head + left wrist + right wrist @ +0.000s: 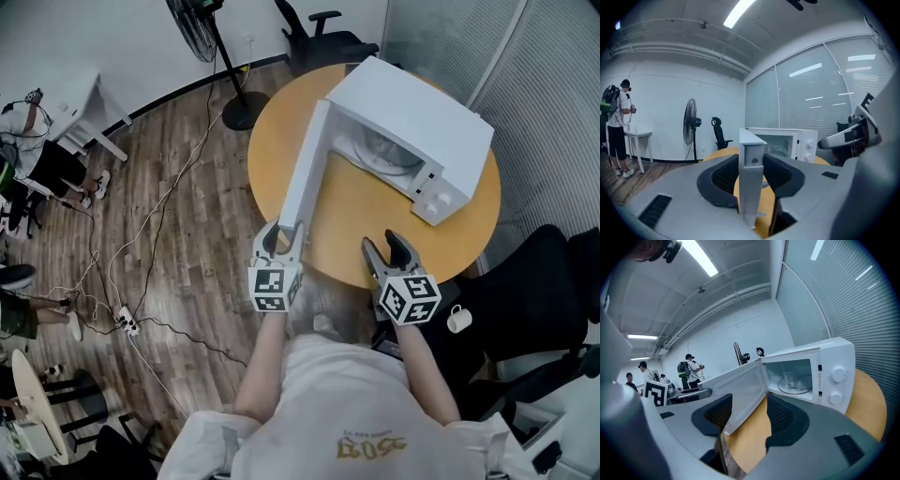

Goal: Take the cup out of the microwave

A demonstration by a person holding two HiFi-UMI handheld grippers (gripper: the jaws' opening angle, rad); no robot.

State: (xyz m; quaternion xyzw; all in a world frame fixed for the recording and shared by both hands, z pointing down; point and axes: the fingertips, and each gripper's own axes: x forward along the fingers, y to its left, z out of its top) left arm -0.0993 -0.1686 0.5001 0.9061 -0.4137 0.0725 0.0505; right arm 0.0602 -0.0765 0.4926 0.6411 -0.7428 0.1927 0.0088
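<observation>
A white microwave (412, 122) stands on the round wooden table (361, 211), and its door (305, 173) is swung wide open toward me. Inside, a clear glass cup (789, 378) stands on the turntable; the head view does not show it clearly. My left gripper (278, 242) is at the door's free edge. That edge (751, 154) stands between its jaws, which are a little apart with the pads close beside it. My right gripper (392, 251) hovers open and empty over the table's near edge, pointing at the open microwave (834, 362).
A white mug (458, 319) rests on a dark office chair at my right. Another chair (319, 37) and a standing fan (220, 66) are behind the table. Cables and a power strip (127, 323) lie on the wooden floor at left, where people stand.
</observation>
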